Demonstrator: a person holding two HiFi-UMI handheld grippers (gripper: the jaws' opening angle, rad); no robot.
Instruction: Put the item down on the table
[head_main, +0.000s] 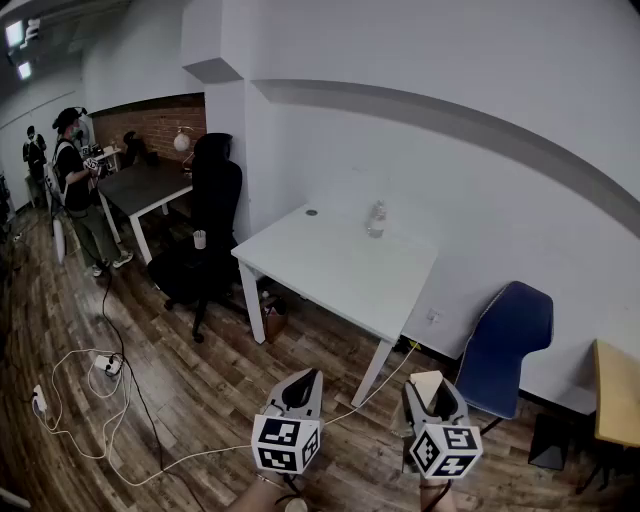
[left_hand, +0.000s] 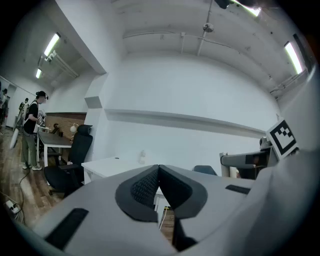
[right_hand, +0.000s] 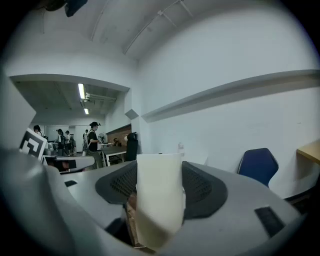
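the right gripper is clamped on the item, a pale cream, flat-faced piece that stands upright between the two dark ribbed pads and rises a little above their tips. the pads press on its left and right faces, so the jaws stand wide around it. something brownish shows low at its left edge, too dark to make out. in the head view the item shows as a light block at the front of that gripper, held in the air over the wood floor, near the front corner of the white table but not on it.

the left gripper is closed with nothing in it: its two pads meet in a thin line at the tips. it is held just beside the right one, at the same height, also over the floor.

ahead of both stands the white table, against a white wall. a clear bottle stands upright near its far edge, and a small dark round thing lies near its far left corner. a blue chair stands to the right of the table. a black office chair stands to its left. pale cables trail across the floor on the left. further back a person stands by a dark table.
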